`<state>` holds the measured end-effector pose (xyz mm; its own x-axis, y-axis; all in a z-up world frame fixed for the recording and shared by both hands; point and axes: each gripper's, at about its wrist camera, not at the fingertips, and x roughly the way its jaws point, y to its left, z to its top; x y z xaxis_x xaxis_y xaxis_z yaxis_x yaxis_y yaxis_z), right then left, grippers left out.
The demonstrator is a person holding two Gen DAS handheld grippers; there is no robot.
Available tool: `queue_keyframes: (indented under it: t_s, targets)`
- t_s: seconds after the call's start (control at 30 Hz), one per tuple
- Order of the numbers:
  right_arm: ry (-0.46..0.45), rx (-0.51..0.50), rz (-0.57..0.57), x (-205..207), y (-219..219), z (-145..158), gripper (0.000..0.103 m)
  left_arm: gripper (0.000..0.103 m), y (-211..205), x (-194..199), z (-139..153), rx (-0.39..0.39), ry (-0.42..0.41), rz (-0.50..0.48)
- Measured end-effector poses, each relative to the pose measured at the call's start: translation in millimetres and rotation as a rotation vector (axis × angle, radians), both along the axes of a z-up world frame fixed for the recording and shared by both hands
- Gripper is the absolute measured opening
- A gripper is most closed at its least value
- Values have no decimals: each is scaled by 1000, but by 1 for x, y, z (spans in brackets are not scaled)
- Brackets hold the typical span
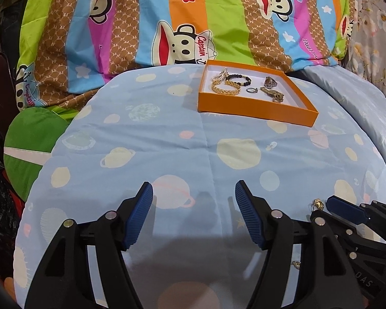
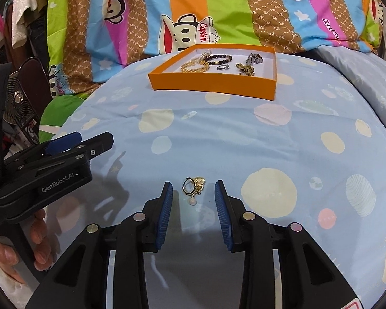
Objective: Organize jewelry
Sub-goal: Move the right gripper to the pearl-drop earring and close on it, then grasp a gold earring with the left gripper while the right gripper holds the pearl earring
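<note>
Right gripper (image 2: 193,195) jaws are parted, unclenched, straddling gold ring (image 2: 194,186) on blue sheet (image 2: 218,139); pickup step judged. Closure needed, then transfer to orange tray (image 2: 213,83). Left gripper (image 1: 193,216) released, empty.

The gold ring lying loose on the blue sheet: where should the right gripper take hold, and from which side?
Grip the gold ring across its round band, coming down from above and the near side, probably best. It lies apart from the orange box, hoop facing the camera, a small pearl drop hanging toward the right gripper, whose open pads already flank it without touching. Avoid the ornate top, which looks uneven.
</note>
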<state>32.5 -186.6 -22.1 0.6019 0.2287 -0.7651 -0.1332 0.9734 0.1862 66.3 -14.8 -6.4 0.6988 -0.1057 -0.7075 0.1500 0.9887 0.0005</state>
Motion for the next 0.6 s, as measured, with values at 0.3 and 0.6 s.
queue_keyframes:
  t_s: [0.3,0.6]
  targets:
    - [3,-16,-13,0,-1,-1,8,64,-6,-1,-2,-1,17,-34]
    - [-24,19,-100,-1,-26,3,6,72,-17,-31,-3,-125,84,-148]
